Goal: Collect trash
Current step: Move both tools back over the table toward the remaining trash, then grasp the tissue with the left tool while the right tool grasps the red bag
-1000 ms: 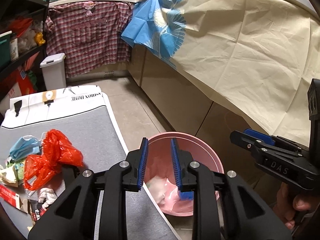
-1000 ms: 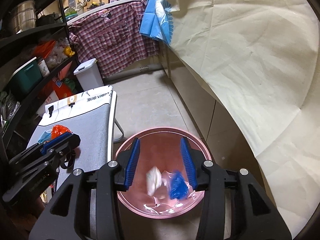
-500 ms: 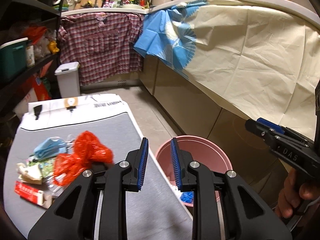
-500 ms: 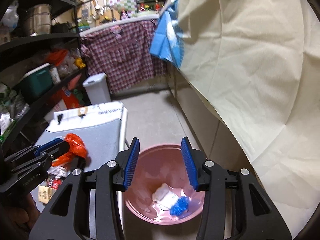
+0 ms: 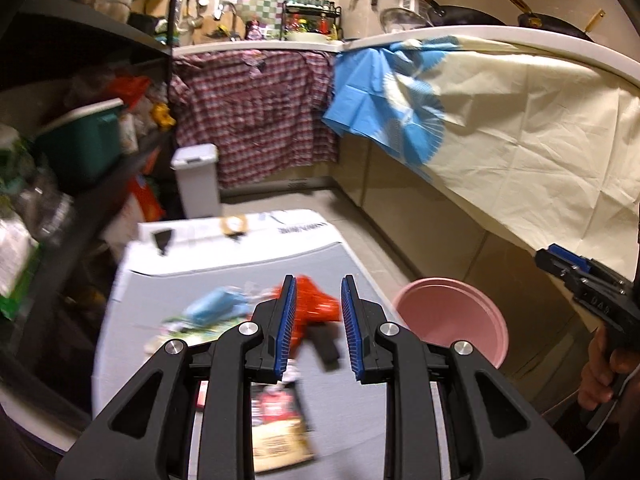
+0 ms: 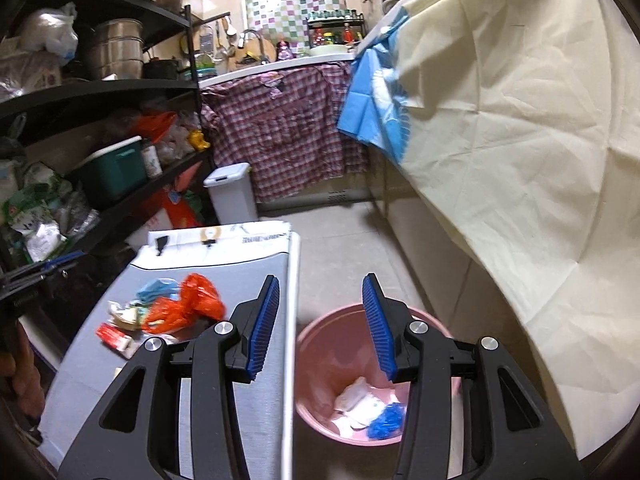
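The trash on the grey tabletop (image 6: 240,280), a red bag (image 6: 188,300) among blurred wrappers, is partly hidden by the empty, narrowly parted left tool (image 5: 318,320), while white paper and blue scraps are seen in the pink bin (image 6: 320,332) below the empty, wider right tool (image 6: 320,324).

Grey board (image 6: 224,360) with littered trash (image 6: 176,308); pink bin (image 6: 320,344) on floor (image 6: 340,248).

Counts around the pink basin

One pink basin (image 6: 320,344) holding one blue scrap (image 6: 386,424), one white wad (image 6: 360,398); beside it, one red bag (image 6: 188,304), one blue mask (image 6: 158,288).
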### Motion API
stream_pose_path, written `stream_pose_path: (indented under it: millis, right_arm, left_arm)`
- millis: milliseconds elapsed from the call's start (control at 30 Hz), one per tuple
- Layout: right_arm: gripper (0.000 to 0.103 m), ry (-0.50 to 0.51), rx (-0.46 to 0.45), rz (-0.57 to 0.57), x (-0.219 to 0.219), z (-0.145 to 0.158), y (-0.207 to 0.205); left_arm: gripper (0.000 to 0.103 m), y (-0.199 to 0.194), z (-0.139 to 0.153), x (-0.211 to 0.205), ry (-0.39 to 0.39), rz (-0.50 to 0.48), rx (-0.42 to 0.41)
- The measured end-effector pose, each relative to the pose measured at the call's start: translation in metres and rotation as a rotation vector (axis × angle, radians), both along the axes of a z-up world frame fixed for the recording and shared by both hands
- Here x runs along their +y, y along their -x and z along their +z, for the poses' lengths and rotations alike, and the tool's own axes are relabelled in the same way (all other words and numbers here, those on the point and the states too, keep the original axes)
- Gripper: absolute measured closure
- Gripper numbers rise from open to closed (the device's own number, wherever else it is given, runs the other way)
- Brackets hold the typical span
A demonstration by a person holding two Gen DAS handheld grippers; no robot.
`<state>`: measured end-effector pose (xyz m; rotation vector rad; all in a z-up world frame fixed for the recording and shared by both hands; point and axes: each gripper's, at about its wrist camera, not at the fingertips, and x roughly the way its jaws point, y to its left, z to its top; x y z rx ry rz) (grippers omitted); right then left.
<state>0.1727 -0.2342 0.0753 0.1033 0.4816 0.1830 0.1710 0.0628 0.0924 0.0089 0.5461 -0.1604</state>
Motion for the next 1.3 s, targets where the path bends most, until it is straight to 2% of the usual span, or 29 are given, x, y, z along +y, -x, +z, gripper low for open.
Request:
stream_pose_path:
  millis: [133,233,367,533,800,900,967,1033,1100,1300]
  right_arm:
    - [0.059,-0.032,-0.011,0.041,0.015,0.008,-0.004]
    - [0.059,-0.043,-0.03,0.088,0.034,0.015,-0.009]
    - [0.063,-0.039,-0.033,0.162,0.067,0.015,-0.024]
    - [0.074,-0.062,0.01,0.244,0.107,-0.004,-0.048]
    - [0.075,-0.029,0.066,0.306,0.158,-0.037,-0.083]
    - [0.073,-0.021,0.099,0.308,0.172,-0.053,-0.1]
    - [0.067,-0.01,0.119,0.319,0.177,-0.062,-0.108]
    - [0.052,0.011,0.141,0.324,0.184,-0.073,-0.117]
    - [0.047,0.018,0.16,0.327,0.186,-0.08,-0.125]
    - [0.044,0.03,0.206,0.322,0.194,-0.101,-0.149]
  left_arm:
    - [0.08,0.003,0.009,0.033,-0.043,0.048,-0.026]
    - [0.08,0.002,0.0,0.061,0.002,0.107,-0.021]
    - [0.08,-0.003,-0.028,0.085,0.049,0.158,0.021]
    - [0.08,-0.014,-0.054,0.099,0.026,0.178,0.068]
    - [0.08,-0.039,-0.091,0.112,0.032,0.192,0.147]
    - [0.077,-0.048,-0.101,0.116,0.047,0.201,0.179]
    - [0.068,-0.055,-0.106,0.117,0.054,0.209,0.193]
    - [0.052,-0.062,-0.111,0.119,0.058,0.233,0.206]
    - [0.052,-0.069,-0.115,0.123,0.064,0.272,0.227]
    - [0.052,-0.083,-0.139,0.14,0.082,0.375,0.338]
